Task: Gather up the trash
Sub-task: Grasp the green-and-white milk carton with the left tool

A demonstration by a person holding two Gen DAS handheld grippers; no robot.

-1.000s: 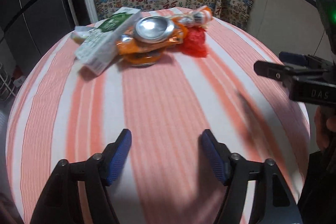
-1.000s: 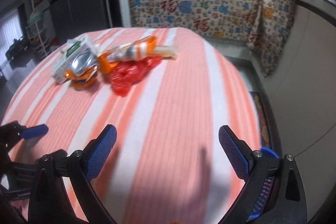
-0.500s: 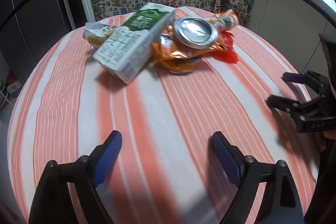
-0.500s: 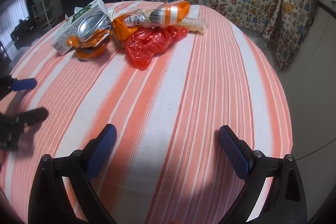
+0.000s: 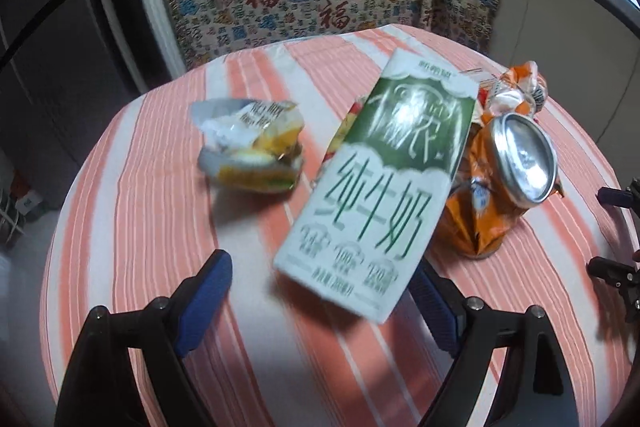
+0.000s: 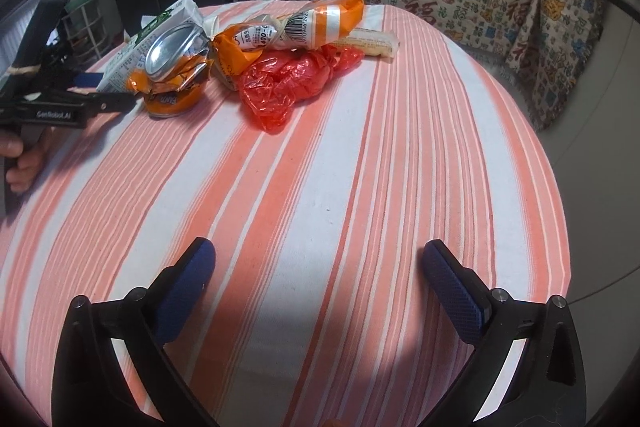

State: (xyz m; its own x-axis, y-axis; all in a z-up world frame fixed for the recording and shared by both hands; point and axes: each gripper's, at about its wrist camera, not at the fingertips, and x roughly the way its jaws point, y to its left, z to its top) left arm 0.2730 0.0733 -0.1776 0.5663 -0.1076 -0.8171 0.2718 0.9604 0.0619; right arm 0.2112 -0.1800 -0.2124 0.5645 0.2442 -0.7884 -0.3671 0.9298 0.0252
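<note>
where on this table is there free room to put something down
Free: the broad striped tablecloth between the right gripper and the red plastic bag. Crowded: the far left, where milk carton, crushed can and wrappers bunch.

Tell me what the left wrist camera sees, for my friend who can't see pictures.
A green and white milk carton lies on a striped tablecloth, its near end between the open left gripper. A crushed orange can sits right of it, a crumpled wrapper left.

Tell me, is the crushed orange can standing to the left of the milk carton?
No, the crushed orange can sits right of the milk carton.
</note>
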